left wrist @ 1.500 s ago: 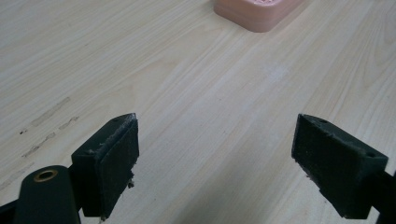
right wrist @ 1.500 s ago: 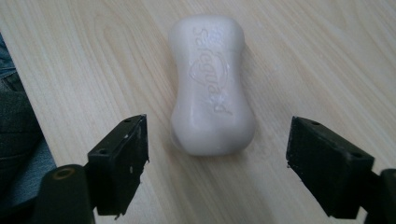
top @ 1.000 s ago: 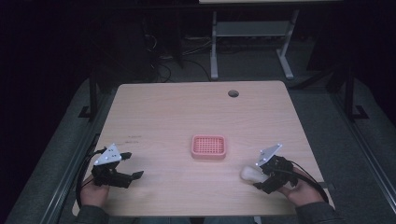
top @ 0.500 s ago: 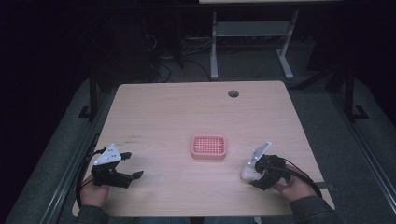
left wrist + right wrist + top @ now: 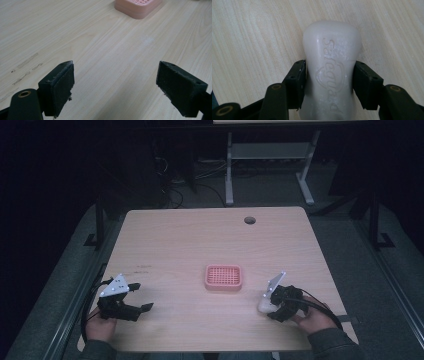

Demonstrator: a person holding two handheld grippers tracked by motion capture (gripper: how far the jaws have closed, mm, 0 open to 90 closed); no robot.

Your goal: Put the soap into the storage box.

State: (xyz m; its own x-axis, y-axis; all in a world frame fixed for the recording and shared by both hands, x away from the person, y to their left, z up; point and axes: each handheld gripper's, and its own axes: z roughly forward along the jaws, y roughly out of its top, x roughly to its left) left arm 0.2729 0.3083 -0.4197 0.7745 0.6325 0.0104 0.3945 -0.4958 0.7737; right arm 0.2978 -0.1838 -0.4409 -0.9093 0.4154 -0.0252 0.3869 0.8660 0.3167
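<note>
- Two grippers sit low at the near edge of the table [image 5: 165, 235], each in a hand that comes in from the bottom of the high view.
- At about five o'clock from the table's middle, the right gripper [image 5: 329, 82] has just been closing its jaws, and both pads now press the narrow waist of a white soap bar [image 5: 331, 65] with raised lettering on top.
- In the high view that soap bar [image 5: 264, 304] lies on the wood just ahead of the right hand [image 5: 312, 316], near the right edge of the table but not over it.
- At about seven o'clock, the left gripper [image 5: 116, 85] stands wide, nothing between its jaws, bare wood under them; in the high view this left gripper [image 5: 134, 301] is close to the near left corner.
- One pink soap dish [image 5: 223, 278] with a gridded top rests near the table's middle, at roughly ten o'clock from the soap and well apart from it, with open wood between.
- From the left gripper the dish [image 5: 136, 7] lies at about one o'clock, with a clear stretch of wood before it.
- Most of the far half of the table is bare as far as a round cable hole [image 5: 249, 220] near the far edge, at about one o'clock.
</note>
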